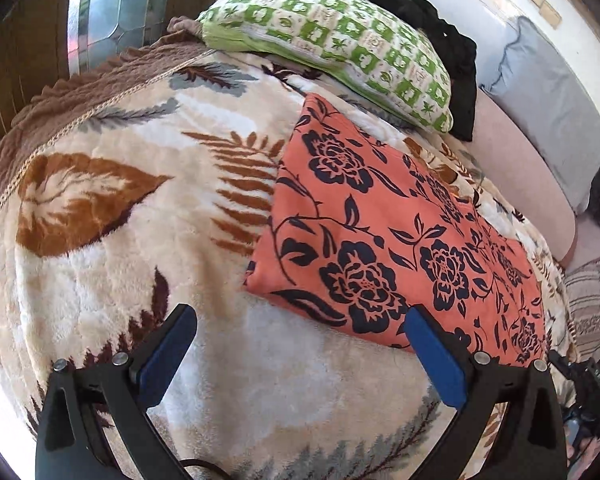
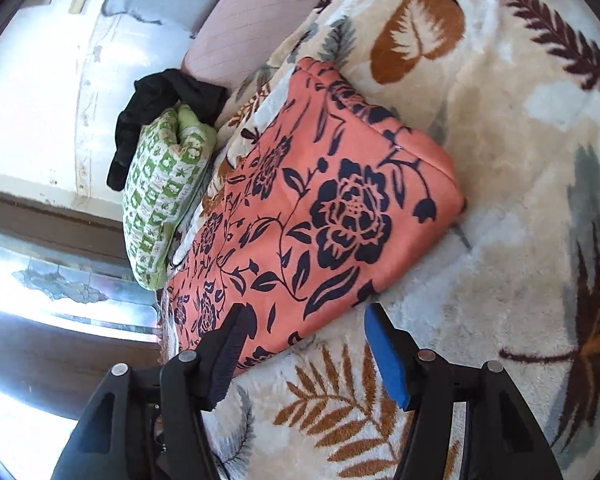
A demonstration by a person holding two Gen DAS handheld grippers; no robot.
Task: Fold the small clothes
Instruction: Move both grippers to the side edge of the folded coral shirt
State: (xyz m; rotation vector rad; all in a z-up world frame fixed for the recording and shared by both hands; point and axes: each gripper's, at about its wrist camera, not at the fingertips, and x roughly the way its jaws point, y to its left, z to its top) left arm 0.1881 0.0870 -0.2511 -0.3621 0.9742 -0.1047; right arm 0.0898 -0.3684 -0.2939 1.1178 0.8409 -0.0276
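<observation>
Orange fabric printed with dark navy roses, the garment (image 1: 384, 240), lies folded into a flat rectangular stack on the bed. In the left wrist view it occupies the centre right of the frame; in the right wrist view (image 2: 308, 216) it fills the centre, with a thick folded edge at its right side.

Bed covering: a plush cream blanket (image 1: 148, 240) with brown and grey leaf motifs, seen across the lower and right portions of the right wrist view as well (image 2: 500, 240). A brown quilted border runs along its upper left edge in the left wrist view.

Left gripper (image 1: 300, 352): lower centre of its frame, jaws spread wide and holding nothing. Its right blue pad overlaps the near edge of the garment in the picture; whether it touches cannot be told. The left pad sits over bare blanket.

Right gripper (image 2: 304, 352): lower centre of its frame, jaws released and empty. The left finger overlaps the garment's near corner; the right blue pad stands over the blanket, just beside the cloth.

Other items: a green-and-white patterned pillow (image 1: 332, 48) lies beyond the garment, at the upper centre of the left wrist view and centre left of the right wrist view (image 2: 164, 200). A black cloth (image 1: 432, 40) is bunched just behind the pillow, touching it.
</observation>
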